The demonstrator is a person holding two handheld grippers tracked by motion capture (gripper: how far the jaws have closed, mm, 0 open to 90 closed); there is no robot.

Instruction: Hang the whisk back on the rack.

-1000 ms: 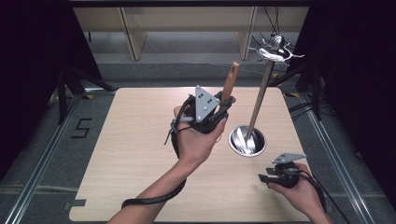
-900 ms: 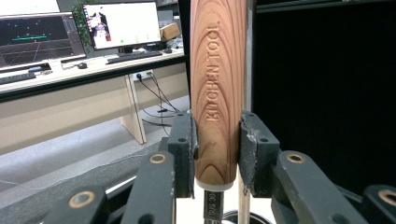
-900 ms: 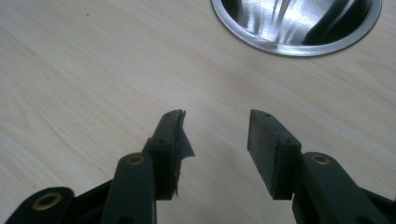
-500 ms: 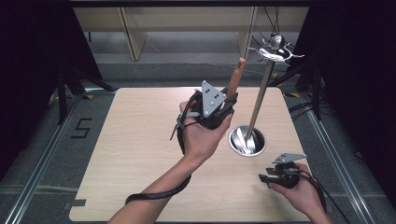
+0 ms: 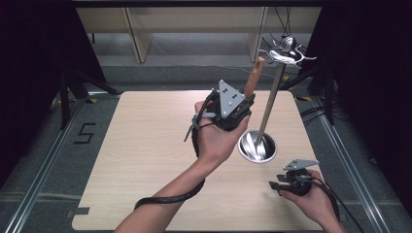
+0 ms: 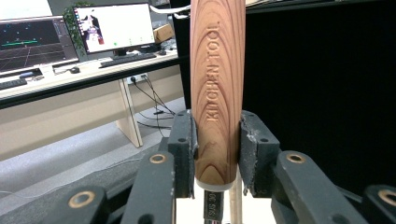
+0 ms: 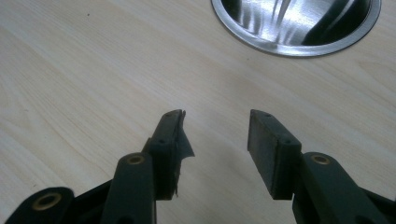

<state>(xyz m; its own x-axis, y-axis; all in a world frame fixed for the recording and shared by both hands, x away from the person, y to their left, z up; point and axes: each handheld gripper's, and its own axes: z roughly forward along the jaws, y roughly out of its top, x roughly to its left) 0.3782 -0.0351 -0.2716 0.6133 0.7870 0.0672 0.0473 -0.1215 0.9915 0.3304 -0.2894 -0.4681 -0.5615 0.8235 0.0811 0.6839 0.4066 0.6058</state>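
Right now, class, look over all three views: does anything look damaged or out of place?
Yes. On the right gripper, the left-hand pad has black lining peeling away in a ragged flap, while the other pad looks flat and whole. Its jaws stand open over the table. Nothing else stands out.

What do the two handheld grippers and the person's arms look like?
Both the left gripper and right gripper are black, with brass-coloured rivets, dark jaw pads and a grey three-cornered plate on top. A black cable trails from each. The forearms are bare, without sleeves.
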